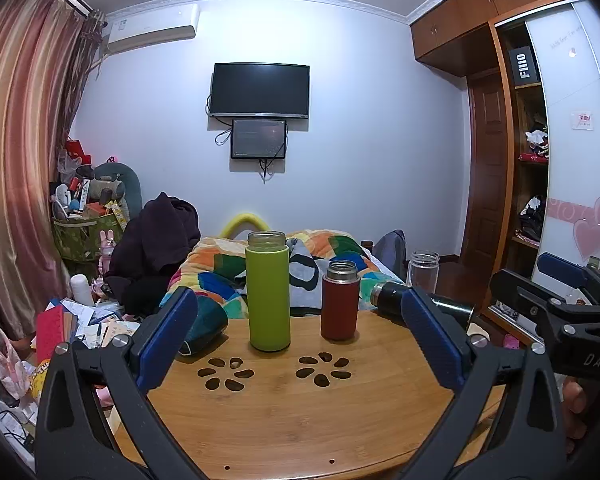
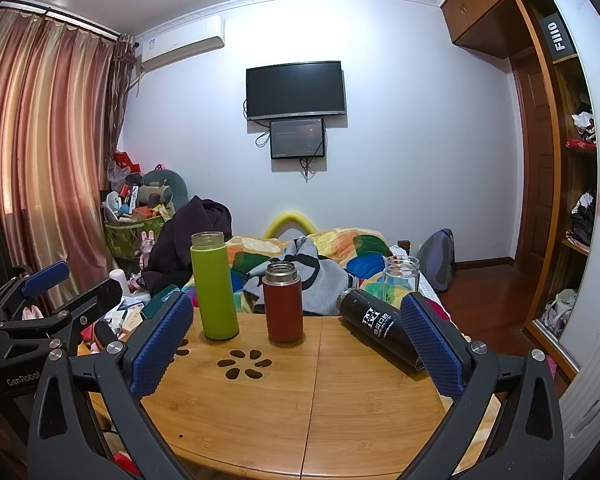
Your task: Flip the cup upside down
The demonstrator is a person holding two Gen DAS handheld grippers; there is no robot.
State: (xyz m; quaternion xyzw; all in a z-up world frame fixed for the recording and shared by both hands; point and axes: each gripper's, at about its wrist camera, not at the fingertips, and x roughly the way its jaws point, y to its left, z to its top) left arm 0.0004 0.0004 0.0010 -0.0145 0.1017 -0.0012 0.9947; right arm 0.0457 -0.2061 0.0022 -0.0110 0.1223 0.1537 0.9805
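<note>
A tall green cup (image 1: 268,294) (image 2: 214,286) and a shorter red cup (image 1: 339,301) (image 2: 283,302) stand upright, mouths up, at the far side of the round wooden table (image 1: 300,412) (image 2: 300,408). A black cup (image 2: 380,322) (image 1: 424,304) lies on its side at the right. A clear glass jar (image 2: 400,278) (image 1: 422,270) stands upright behind it. My left gripper (image 1: 300,340) is open and empty, short of the cups. My right gripper (image 2: 300,340) is open and empty; its right finger (image 2: 432,344) is beside the black cup.
A dark teal object (image 1: 204,326) lies at the table's left edge. A bed with a colourful quilt (image 1: 284,256) is behind the table. Clutter (image 1: 84,320) fills the floor at left. A wardrobe (image 1: 532,160) stands at right.
</note>
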